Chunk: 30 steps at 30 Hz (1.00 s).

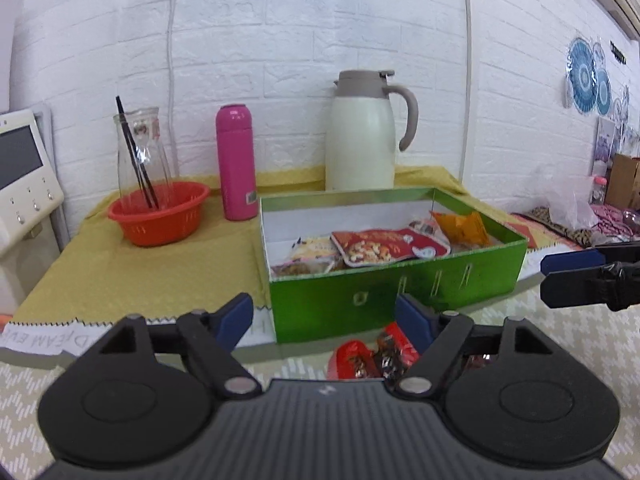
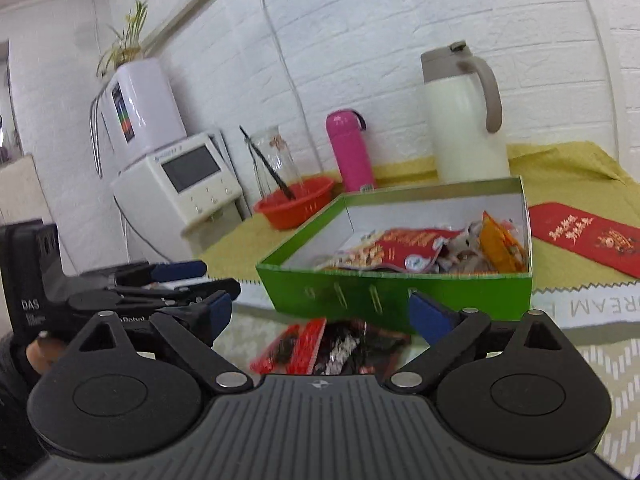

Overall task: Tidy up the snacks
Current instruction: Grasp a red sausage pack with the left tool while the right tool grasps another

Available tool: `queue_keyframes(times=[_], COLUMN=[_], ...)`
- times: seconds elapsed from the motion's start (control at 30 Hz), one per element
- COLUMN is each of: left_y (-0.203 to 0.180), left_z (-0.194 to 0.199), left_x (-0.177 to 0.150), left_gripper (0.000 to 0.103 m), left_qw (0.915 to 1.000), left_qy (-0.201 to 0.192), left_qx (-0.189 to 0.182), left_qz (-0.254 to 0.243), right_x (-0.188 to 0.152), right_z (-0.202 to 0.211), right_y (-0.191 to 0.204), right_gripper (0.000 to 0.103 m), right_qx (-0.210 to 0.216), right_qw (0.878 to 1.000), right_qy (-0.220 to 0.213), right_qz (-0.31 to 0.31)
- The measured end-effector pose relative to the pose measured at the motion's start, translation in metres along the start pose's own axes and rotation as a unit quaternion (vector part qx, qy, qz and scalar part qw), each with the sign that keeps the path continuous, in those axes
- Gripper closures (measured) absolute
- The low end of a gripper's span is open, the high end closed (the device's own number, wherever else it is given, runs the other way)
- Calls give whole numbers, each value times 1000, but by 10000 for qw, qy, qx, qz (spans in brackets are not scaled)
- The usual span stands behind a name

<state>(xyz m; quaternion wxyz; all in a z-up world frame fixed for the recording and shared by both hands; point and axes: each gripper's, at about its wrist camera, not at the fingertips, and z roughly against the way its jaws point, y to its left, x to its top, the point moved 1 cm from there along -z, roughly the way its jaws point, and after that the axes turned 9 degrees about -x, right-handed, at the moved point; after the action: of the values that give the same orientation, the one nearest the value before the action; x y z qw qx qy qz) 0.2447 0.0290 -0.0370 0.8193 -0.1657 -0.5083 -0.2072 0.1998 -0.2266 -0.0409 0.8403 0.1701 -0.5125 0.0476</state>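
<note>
An open green box stands on the yellow cloth and holds several snack packets, among them a red nut packet and an orange packet. Loose red and dark snack packets lie on the patterned surface just in front of the box. My left gripper hangs open above them with nothing between its fingers. My right gripper is open wide over the same packets, also holding nothing. Each gripper shows at the edge of the other's view: the right gripper, the left gripper.
Behind the box stand a white thermos jug, a pink bottle, a glass carafe with chopsticks and an orange basket. A red envelope lies right of the box. A white appliance is at the left.
</note>
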Motion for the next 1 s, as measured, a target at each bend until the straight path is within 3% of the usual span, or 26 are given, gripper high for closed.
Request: queue_keyframes(times=[0.1,0.27,0.3,0.37,0.47,0.53,0.6,0.63,0.77,1.0], left_y=[9,25,27,28,21,20,21,22,25,25], left_z=[-7,-17,-18,-20,-22,-25,-29,-32,-40,-43], left_x=[-9,-17,-18,-21,-25,-26,-27,-28,-34,-36], left_gripper=[25,25,25,25,25,23,22,21,21,14], left_qw=[9990,9965,9962,9966,9975,9975,9971,9969,9961,9956], left_qy=[293,534,552,596,662,705,752,782,881,788], left_qx=[113,41,-10,-30,-38,61,49,24,-44,-502], left_qz=[305,648,670,569,225,54,-61,-75,-31,43], right_x=[-7,-8,-7,-8,-11,-12,-14,-14,-14,-9], right_z=[-6,-23,-29,-43,-59,-64,-68,-71,-79,-80], right_y=[-2,-9,-11,-12,-12,-14,-20,-21,-22,-4], right_gripper=[0,0,22,48,44,30,8,5,4,10], right_qx=[1,758,834,798,572,491,626,679,863,935], right_qw=[9997,9909,9876,9825,9820,9802,9749,9727,9692,9795], right_qy=[171,349,449,712,872,870,840,867,899,956], right_qz=[-151,-1059,-1249,-1524,-1577,-1708,-1963,-2043,-2124,-1503])
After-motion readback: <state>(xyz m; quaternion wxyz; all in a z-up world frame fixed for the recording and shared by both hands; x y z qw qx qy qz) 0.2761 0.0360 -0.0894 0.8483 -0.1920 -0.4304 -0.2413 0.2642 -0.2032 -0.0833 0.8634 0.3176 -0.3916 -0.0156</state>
